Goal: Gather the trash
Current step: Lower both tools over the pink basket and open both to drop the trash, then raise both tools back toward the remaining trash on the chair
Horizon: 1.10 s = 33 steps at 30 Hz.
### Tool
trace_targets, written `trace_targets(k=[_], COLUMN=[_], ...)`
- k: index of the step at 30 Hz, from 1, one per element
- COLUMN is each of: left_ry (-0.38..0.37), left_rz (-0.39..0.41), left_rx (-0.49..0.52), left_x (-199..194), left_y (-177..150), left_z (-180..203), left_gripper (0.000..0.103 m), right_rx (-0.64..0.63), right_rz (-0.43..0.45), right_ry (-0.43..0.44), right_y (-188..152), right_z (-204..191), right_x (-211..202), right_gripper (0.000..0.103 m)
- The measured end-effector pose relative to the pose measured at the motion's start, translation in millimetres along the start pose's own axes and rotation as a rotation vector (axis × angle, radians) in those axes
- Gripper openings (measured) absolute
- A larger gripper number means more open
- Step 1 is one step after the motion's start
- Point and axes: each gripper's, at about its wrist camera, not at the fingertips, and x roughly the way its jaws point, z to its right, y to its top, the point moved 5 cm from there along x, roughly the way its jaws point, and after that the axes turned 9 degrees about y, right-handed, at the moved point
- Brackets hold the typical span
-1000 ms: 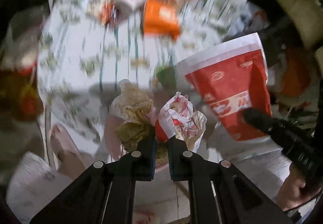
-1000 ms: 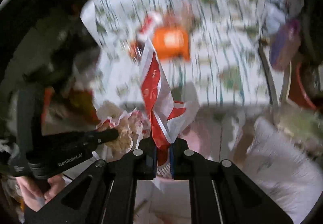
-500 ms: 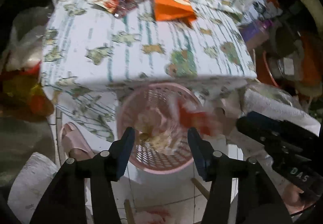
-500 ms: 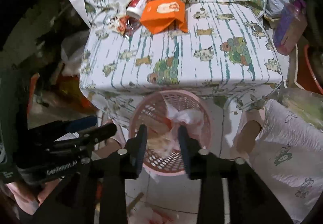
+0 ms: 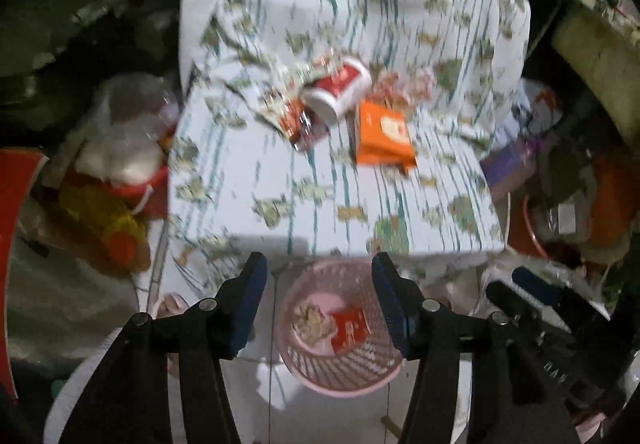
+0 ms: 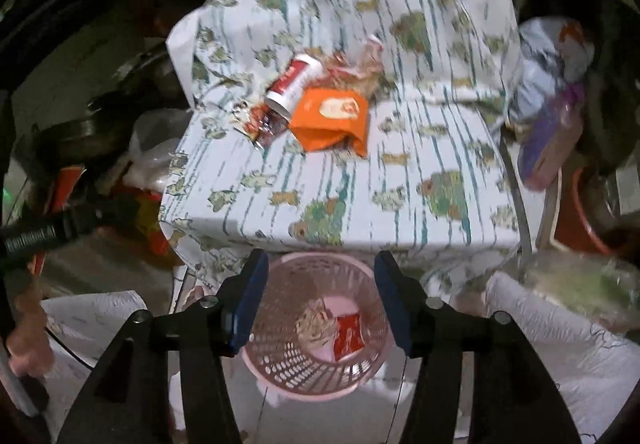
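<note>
Both grippers were clamped on wrappers a second ago, and now that stuff is down in the pink basket (image 6: 316, 364): a red wrapper (image 6: 349, 336) and a crumpled brownish paper wad (image 6: 314, 324) sit on its bottom. The table looks smaller in the left view too, so that hand seems to have lifted away.

The left gripper (image 5: 318, 298) is released, jaws well apart and nothing between them. The right gripper (image 6: 318, 296) is empty too, its jaws opening wider as it hangs above the basket.

More trash is waiting on the cloth-covered table (image 6: 360, 184): a red and white can (image 6: 294, 88) lying on its side, an orange packet (image 6: 334, 120) just beside it, a shiny torn wrapper (image 6: 264, 124) at the can's mouth end, and what looks like a crinkled clear wrapper (image 6: 352, 68) behind, though it's too blurry to be sure.

What could go sideways:
- The can is round and on its side, so a sloppy pinch could roll it off the table.
- Those pieces are crowded together, so grabbing one may drag a neighbour along.
- The basket is half tucked under the table edge, so a careless drop could miss it and land on the floor.
</note>
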Motion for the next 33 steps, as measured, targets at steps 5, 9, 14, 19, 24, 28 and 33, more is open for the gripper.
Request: trace_targets(k=[5, 9, 14, 19, 24, 28, 33], left_ry=[0.029, 0.046, 0.082, 0.081, 0.150, 0.218, 0.182], left_rz=[0.081, 0.102, 0.145, 0.108, 0.179, 0.285, 0.366], left_rx=[-0.025, -0.047, -0.043, -0.089, -0.051, 0.008, 0.018], left_x=[-14, -17, -23, -13, -26, -49, -94], left_y=[8, 11, 12, 14, 15, 18, 37], left_z=[-11, -17, -21, -33, -30, -21, -15], left_gripper=[0.057, 0.057, 0.057, 0.065, 0.065, 0.066, 0.073], right_rx=[0.026, 0.065, 0.080, 0.064, 0.058, 0.099, 0.067], right_rz=[0.021, 0.019, 0.035, 0.044, 0.048, 0.041, 0.064], right_ry=[0.006, 0.024, 0.023, 0.015, 0.017, 0.068, 0.063], right_y=[1, 4, 5, 7, 7, 7, 26], right_z=[-1, 2, 4, 3, 2, 5, -3], right_x=[1, 4, 1, 1, -1, -5, -27], right_gripper=[0.054, 0.054, 0.054, 0.054, 0.054, 0.054, 0.054])
